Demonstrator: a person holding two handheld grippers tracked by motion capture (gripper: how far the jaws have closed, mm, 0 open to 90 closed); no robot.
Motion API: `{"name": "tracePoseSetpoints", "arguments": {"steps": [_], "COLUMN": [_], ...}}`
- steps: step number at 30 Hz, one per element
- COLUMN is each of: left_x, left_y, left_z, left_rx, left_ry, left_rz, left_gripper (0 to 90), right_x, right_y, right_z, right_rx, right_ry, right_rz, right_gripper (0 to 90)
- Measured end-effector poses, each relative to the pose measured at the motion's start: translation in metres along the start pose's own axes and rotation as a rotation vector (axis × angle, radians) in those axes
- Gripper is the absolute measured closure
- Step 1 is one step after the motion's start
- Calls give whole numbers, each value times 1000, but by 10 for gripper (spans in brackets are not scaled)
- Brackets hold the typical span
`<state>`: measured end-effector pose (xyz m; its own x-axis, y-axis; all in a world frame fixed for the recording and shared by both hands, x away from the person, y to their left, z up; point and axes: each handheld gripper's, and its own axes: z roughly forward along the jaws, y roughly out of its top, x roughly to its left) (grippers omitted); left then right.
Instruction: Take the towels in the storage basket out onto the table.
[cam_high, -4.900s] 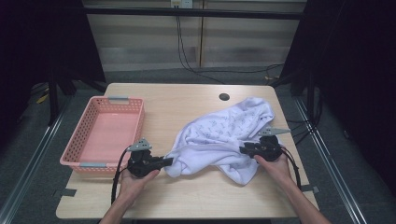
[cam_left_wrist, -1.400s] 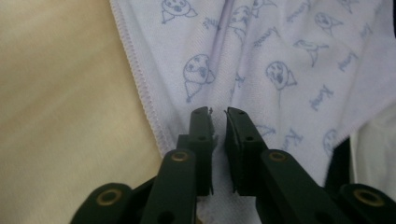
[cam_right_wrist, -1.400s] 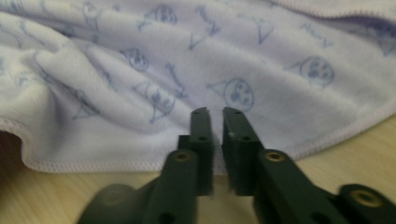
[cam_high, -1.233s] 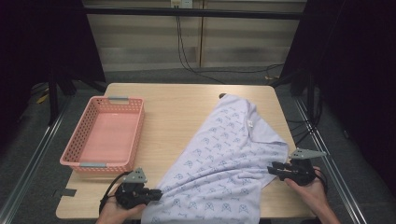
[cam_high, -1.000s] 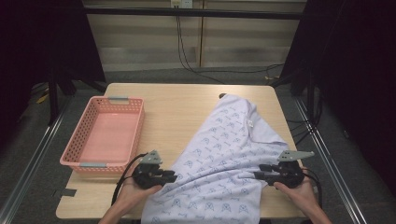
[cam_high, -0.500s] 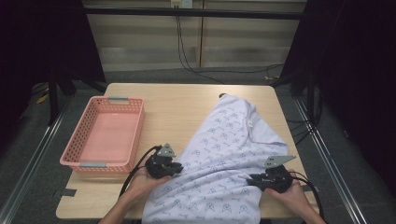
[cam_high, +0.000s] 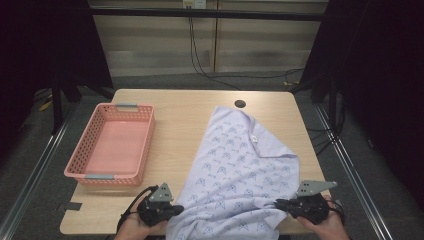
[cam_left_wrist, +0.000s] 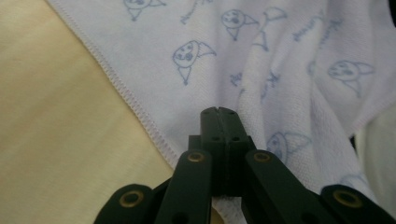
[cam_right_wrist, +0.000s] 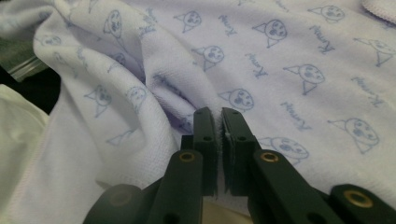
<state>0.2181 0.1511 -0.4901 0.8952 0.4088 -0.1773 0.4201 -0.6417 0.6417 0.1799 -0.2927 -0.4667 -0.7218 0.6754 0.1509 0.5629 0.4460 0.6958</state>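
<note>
A pale lilac towel (cam_high: 240, 170) printed with small cat faces lies spread diagonally across the wooden table (cam_high: 175, 110), its front part hanging over the near edge. My left gripper (cam_high: 179, 210) is at the towel's left hem near the front edge. Its jaws have just been closing and are shut on the hem (cam_left_wrist: 218, 112), with the towel (cam_left_wrist: 280, 56) spreading beyond. My right gripper (cam_high: 279, 203) is at the towel's right front edge. It has also just been closing and pinches a fold (cam_right_wrist: 218, 114) of the towel (cam_right_wrist: 289, 60), cloth showing between the jaws.
An empty pink plastic basket (cam_high: 84, 145) stands at the left of the table. A dark round hole (cam_high: 240, 104) sits near the table's far edge, just beyond the towel's tip. Bare wood lies between basket and towel. Floor rails run along both sides.
Both grippers have moved toward the table's front edge, the left a little leftward, the right a little rightward. Their jaws have shut on the towel's edges, which now bunch near the front.
</note>
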Motion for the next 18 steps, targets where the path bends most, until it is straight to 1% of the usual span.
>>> {"name": "tracePoseSetpoints", "arguments": {"steps": [1, 2, 3, 4, 5, 6, 7, 8, 10, 11, 12, 13, 14, 15, 16, 17, 18], "left_x": [-4, -6, -6, -4, -3, 0, 2, 4, 11, 17, 23, 27, 34, 40, 48, 56, 60], "left_y": [0, 0, 0, 0, 0, 3, 7, 11, 24, 33, 40, 46, 53, 59, 64, 70, 74], "left_z": [-1, -2, -1, -2, -2, -2, -2, -2, 2, 7, 13, 18, 26, 33, 40, 48, 52], "left_rx": [15, 32, 25, 30, 10, -39, -59, -71, -96, -106, -113, -106, -99, -95, -94, -103, -97], "left_ry": [1, -11, -49, -61, -71, -78, -82, -73, -71, -56, -56, -58, -33, 5, 7, 21, 36], "left_rz": [12, 13, -3, 9, 7, -7, -10, 0, 6, 2, -7, -7, -6, -5, -16, -27, -30], "left_gripper": [900, 900, 900, 900, 900, 900, 868, 813, 812, 798, 768, 757, 738, 698, 663, 651, 629], "right_x": [2, 5, 7, 10, 11, 12, 10, 8, 3, 0, -4, -8, -11, -15, -18, -22, -27], "right_y": [-1, -1, -1, -1, -2, -2, -2, -1, 2, 5, 8, 11, 14, 17, 20, 23, 26], "right_z": [-2, -4, -6, -7, -7, -7, -7, -8, -9, -9, -8, -5, -3, 2, 7, 12, 19], "right_rx": [5, 1, -2, 1, -1, -8, -19, -35, -62, -75, -93, -95, -96, -90, -70, -60, -47], "right_ry": [5, -3, 6, 8, 5, 9, 1, -9, -11, -24, -36, -36, -46, -60, -75, -88, -87], "right_rz": [2, -2, 4, 6, 3, 8, 15, 26, 34, 36, 37, 46, 48, 45, 38, 37, 39], "right_gripper": [857, 849, 817, 742, 693, 646, 578, 559, 559, 559, 561, 565, 565, 561, 552, 541, 534]}}
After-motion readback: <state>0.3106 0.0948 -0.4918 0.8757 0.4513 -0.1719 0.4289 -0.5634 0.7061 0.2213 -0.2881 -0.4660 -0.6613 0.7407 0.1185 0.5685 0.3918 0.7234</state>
